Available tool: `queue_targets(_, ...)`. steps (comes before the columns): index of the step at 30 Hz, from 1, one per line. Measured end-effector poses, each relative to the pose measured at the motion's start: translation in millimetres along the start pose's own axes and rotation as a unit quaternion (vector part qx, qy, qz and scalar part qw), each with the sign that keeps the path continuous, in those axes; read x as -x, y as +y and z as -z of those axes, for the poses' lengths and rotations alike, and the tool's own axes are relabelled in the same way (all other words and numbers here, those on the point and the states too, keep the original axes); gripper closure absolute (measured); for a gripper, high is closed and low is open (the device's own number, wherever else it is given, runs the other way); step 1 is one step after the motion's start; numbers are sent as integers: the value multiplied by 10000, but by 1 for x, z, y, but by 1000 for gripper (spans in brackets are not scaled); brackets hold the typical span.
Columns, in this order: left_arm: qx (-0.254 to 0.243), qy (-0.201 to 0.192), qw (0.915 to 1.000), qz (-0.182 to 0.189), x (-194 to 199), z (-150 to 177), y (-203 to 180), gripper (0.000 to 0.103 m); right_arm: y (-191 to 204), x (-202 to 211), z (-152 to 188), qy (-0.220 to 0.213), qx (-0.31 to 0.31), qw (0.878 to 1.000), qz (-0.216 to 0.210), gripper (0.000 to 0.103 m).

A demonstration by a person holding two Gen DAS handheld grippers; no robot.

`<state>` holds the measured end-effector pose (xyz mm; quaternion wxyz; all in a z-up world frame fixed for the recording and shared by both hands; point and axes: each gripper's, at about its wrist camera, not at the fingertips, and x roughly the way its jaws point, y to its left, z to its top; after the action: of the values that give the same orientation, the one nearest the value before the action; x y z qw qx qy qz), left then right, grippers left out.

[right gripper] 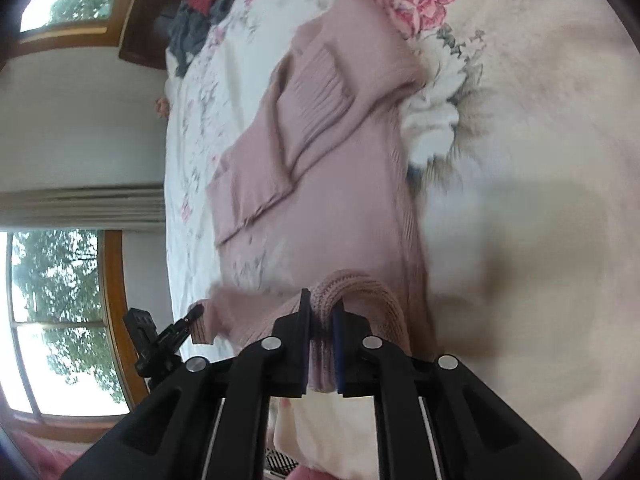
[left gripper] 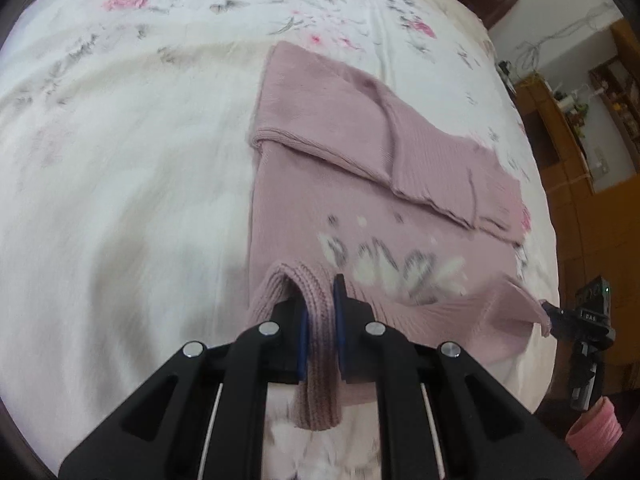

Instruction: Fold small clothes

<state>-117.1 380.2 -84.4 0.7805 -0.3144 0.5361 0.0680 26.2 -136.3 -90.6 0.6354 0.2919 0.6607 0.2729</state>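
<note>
The pink sweater (left gripper: 360, 184) is lying on the bed (left gripper: 120, 160), sleeves folded in. The left gripper (left gripper: 320, 320) and right gripper (right gripper: 322, 320) are each pinching a corner of its near edge (the ribbed part). Lifting both together should be keeping the fold straight.

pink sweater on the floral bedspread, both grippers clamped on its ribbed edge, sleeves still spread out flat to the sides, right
Not quite. The pink sweater lies on the floral bedspread with both grippers, left and right, clamped on its ribbed edge, but the left wrist view shows the sleeves folded across the body.
</note>
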Motion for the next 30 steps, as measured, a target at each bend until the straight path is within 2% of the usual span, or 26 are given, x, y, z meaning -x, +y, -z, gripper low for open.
queue_targets(5, 310, 181, 9994, -3, -38, -23, 15, 93, -19, -16, -29, 99, -221, 9997, 105, 94)
queue_targets(9, 515, 328, 9981, 98, -48, -33, 23, 90, -25, -22, -37, 218, -304, 9992, 131, 93)
queue_targets(12, 616, 403, 9969, 270, -40, -36, 28, 86, -28, -18, -38, 300, -450, 9985, 85, 90)
queue_targets(14, 663, 418, 9964, 336, -31, -35, 33, 78, -30, -13, -40, 338, -494, 9982, 39, 85)
queue_targets(16, 754, 331, 9961, 315, -19, -34, 40, 72, -30, -5, -40, 245, -426, 9987, 137, 76)
queue_targets(20, 902, 170, 9954, 263, 0, -34, 53, 70, -21, 12, -38, 68, -138, 9986, 505, 72)
queue_targets(22, 709, 115, 9974, 93, 5, -36, 49, 70, -10, 13, -38, 37, 173, 9968, 780, 72)
queue_targets(25, 118, 123, 9997, -174, 0, -40, 28, 70, 18, 4, -40, 33, 881, 9892, 1169, 67)
queue_targets(28, -453, 189, 9982, -354, -13, -45, 6, 66, 39, -11, -42, 130, 1451, 9789, 1431, 60)
queue_targets(30, -842, 203, 9947, -558, -23, -49, -7, 65, 53, -25, -42, 213, 1892, 9671, 1689, 60)
